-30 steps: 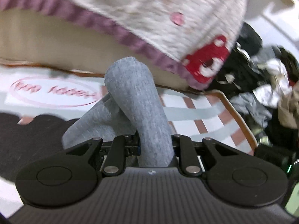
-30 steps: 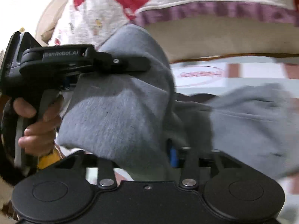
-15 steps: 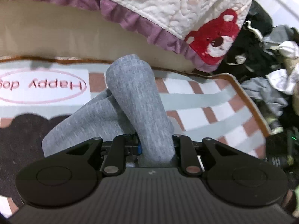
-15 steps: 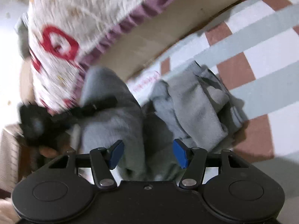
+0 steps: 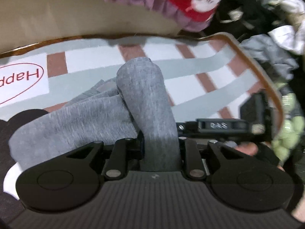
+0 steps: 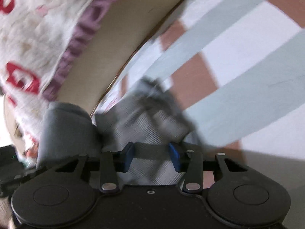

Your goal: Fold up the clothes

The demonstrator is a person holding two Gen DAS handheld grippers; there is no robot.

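Left wrist: the left gripper (image 5: 161,148) is clamped on a grey garment (image 5: 144,103) rising ahead over the rug (image 5: 190,72) (other gripper just right). Right wrist: the right gripper (image 6: 151,155) stands apart, garment (image 6: 152,118) bunched between and ahead.

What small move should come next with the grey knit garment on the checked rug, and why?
Probably shut the right gripper on the cloth between its blue pads. The left gripper is clamped on a bunched fold of the grey knit garment, while the right one's jaws stand apart around grey fabric above the checked rug, so only one end is held.
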